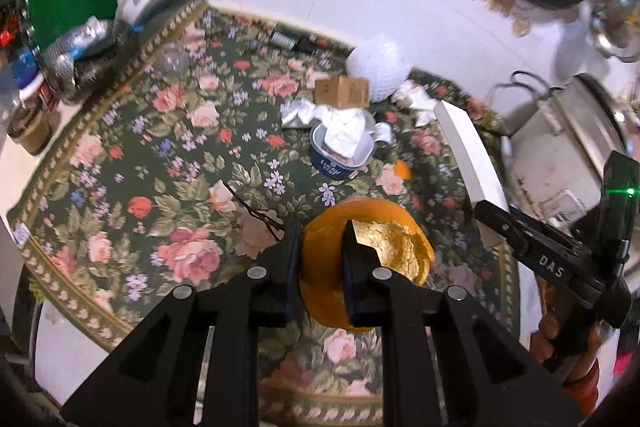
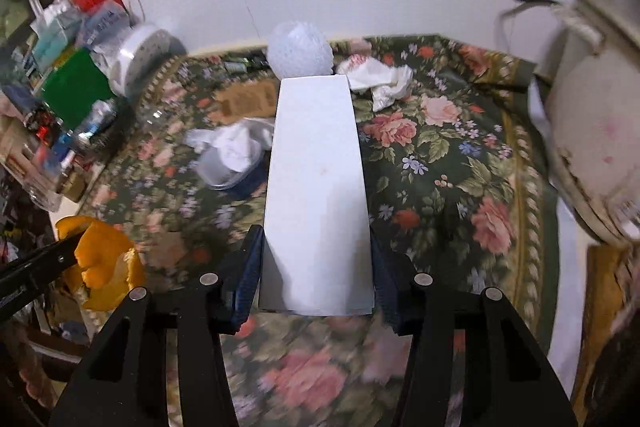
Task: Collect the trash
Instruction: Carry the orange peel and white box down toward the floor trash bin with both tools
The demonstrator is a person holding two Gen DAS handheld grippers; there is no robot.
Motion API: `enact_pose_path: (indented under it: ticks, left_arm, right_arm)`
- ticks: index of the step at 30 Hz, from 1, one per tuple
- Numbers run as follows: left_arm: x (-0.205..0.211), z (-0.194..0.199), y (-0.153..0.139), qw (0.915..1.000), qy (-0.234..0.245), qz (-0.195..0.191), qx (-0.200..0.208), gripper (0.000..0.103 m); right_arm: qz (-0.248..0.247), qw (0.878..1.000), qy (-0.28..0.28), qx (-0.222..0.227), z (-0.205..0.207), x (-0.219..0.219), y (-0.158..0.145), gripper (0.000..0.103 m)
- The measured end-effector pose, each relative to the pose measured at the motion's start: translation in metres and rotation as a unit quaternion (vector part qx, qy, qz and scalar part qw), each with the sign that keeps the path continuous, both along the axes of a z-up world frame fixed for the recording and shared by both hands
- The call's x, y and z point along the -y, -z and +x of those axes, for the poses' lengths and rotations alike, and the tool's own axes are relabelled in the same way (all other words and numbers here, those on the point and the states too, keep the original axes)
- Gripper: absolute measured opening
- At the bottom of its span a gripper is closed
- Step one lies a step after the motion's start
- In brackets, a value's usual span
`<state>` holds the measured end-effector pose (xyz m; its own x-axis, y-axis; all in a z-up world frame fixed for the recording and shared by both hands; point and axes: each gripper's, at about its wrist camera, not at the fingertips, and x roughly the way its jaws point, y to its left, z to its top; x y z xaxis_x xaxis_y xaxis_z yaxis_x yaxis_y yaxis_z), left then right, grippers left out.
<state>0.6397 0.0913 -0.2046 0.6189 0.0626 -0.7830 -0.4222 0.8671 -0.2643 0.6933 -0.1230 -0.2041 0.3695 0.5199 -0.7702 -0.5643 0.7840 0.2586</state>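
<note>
The left hand-held gripper (image 1: 320,239) is closed on a large orange peel (image 1: 384,251), one finger inside the curl and hiding part of it, held above the floral rug (image 1: 160,155). The right hand-held gripper (image 2: 316,267) clamps a long white box (image 2: 316,187), whose far end covers part of a white mesh ball (image 2: 298,51). A blue tub (image 1: 340,151) stuffed with crumpled paper sits on the rug; the clutter at the left is too blurred to identify.

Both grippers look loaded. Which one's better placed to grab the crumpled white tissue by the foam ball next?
Neither yet: left gripper is shut on the orange peel, right gripper on the white box. Once unloaded, probably right: the crumpled tissue lies just right of its box, near the foam ball.
</note>
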Motion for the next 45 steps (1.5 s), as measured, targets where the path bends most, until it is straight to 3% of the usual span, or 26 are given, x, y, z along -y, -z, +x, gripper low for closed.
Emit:
enact_pose_path:
  ticks: [7,14,21,25,33,38,45]
  left_arm:
    - [-0.013,-0.072,-0.035,0.9981,0.041,0.024,0.039,0.017]
    - [-0.033,-0.165,-0.045,0.9945,0.073,0.041,0.062,0.017]
    - [-0.048,-0.242,-0.033,0.9921,0.109,0.038,0.051,0.018]
    - [-0.052,-0.264,-0.023,0.9920,0.118,0.032,0.033,0.017]
    - [-0.047,-0.280,0.026,0.9921,0.124,0.010,-0.015,0.017]
    - [-0.034,-0.273,0.077,0.9886,0.135,0.010,-0.066,0.018]
    - [-0.016,-0.260,0.160,0.9865,0.124,0.010,-0.106,0.017]
  right_arm:
    - [0.025,0.997,0.043,0.054,-0.092,-0.011,-0.047,0.048]
    - [0.045,0.992,0.083,0.084,-0.190,-0.029,-0.067,0.048]
    - [0.049,0.991,0.106,0.073,-0.276,-0.045,-0.062,0.048]
    - [0.038,0.992,0.109,0.045,-0.309,-0.051,-0.056,0.048]
    - [-0.017,0.995,0.097,-0.006,-0.342,-0.055,-0.010,0.048]
    - [-0.047,0.993,0.091,-0.056,-0.344,-0.050,0.039,0.048]
    - [-0.076,0.985,0.089,-0.126,-0.343,-0.038,0.125,0.048]
